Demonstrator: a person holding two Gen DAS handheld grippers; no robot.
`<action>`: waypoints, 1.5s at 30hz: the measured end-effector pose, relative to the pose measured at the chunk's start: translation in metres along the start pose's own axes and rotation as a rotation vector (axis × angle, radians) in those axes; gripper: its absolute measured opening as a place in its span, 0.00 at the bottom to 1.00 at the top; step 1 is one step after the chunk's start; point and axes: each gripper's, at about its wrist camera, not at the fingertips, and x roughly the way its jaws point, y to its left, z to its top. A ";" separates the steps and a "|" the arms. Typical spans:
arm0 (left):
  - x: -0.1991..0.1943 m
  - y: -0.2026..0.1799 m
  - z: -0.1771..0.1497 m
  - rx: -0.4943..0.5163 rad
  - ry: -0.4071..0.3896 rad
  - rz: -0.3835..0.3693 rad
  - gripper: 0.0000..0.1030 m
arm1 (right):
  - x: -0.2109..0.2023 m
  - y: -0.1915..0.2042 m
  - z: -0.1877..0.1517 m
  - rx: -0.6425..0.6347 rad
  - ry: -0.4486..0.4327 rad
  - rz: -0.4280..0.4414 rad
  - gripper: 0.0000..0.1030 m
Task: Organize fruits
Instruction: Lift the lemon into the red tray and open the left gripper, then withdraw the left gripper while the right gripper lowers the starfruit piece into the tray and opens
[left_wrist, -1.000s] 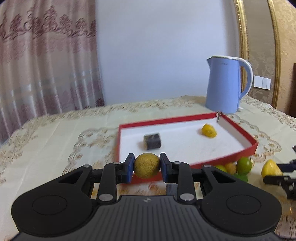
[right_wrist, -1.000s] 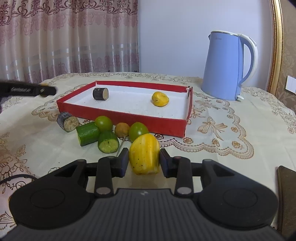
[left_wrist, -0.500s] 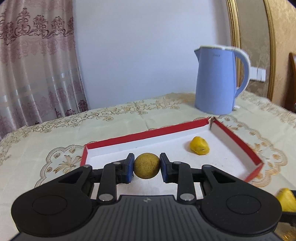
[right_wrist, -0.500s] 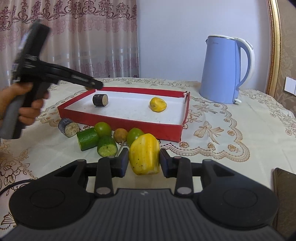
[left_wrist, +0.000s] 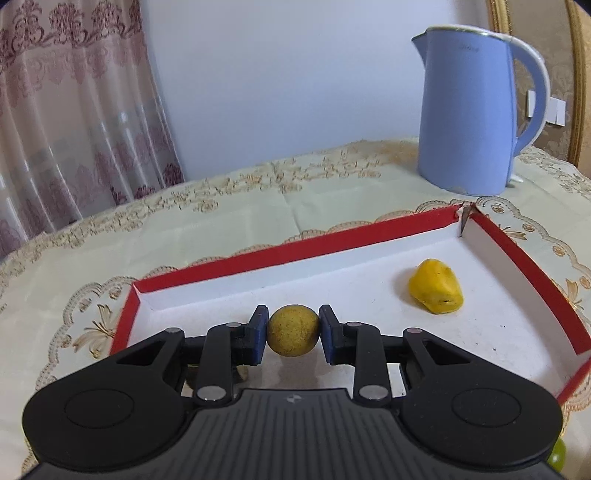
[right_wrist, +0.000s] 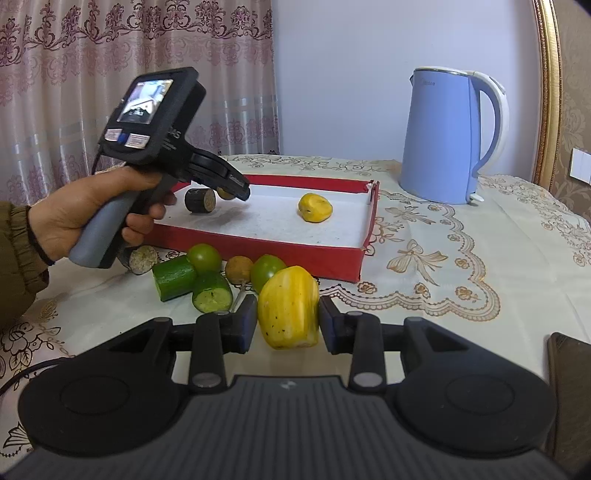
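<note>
While clamped on a small brown round fruit (left_wrist: 293, 330), left claw (left_wrist: 293, 332) now carried from outside the near rim to above the white floor of the red tray (left_wrist: 369, 236), close to its near left corner; placement judged close, release not yet made. Right claw (right_wrist: 287, 319) unmoved over the near tabletop (right_wrist: 461, 236), gripping a yellow ribbed fruit (right_wrist: 289, 307). Already in the tray: a dark stub (right_wrist: 200, 200) beside the left claw's tips, and a yellow piece (right_wrist: 315, 208) toward the right wall. Wide bare floor between those two for setting down. Outside the near rim, still waiting: cucumber pieces (right_wrist: 192, 282), green fruits (right_wrist: 204, 258) and another brown fruit (right_wrist: 239, 268). Blue kettle (right_wrist: 448, 136) beyond the far right corner, well apart.
</note>
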 end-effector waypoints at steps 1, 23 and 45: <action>0.002 0.000 0.001 -0.005 0.006 0.000 0.28 | 0.000 0.000 0.000 0.000 0.000 0.000 0.33; -0.048 -0.001 0.002 0.019 -0.132 0.118 0.83 | -0.004 0.014 0.006 -0.007 -0.021 0.010 0.33; -0.119 0.115 -0.092 -0.406 -0.238 0.273 1.00 | 0.008 0.017 0.027 0.038 -0.081 -0.016 0.33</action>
